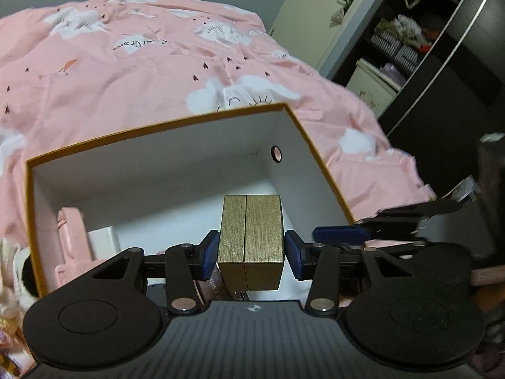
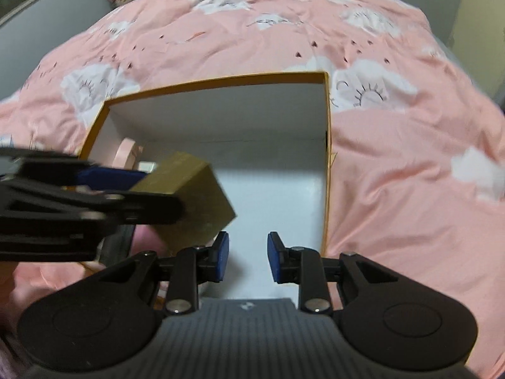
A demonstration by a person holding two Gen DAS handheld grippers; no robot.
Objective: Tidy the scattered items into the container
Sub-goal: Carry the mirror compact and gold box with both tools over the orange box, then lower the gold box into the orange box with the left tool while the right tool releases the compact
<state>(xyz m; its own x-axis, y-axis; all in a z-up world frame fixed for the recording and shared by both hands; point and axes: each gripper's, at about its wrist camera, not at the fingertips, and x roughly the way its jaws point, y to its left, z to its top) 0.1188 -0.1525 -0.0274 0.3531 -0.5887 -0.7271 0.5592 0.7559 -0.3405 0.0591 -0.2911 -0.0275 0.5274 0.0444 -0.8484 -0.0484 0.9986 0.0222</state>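
An open orange-rimmed cardboard box with a white inside lies on the pink bed; it also shows in the right wrist view. A gold box sits between the pads of my left gripper, over the container's inside. Small gaps show between pads and box on both sides, so the jaws stand open. The gold box and the left gripper's fingers show in the right wrist view. My right gripper is open and empty above the container's near edge. A pink item and a white item lie inside at the left.
The pink duvet with white clouds surrounds the container. A dark shelf unit with folded things stands to the right of the bed. A pale door is beyond. A printed item lies under the gold box.
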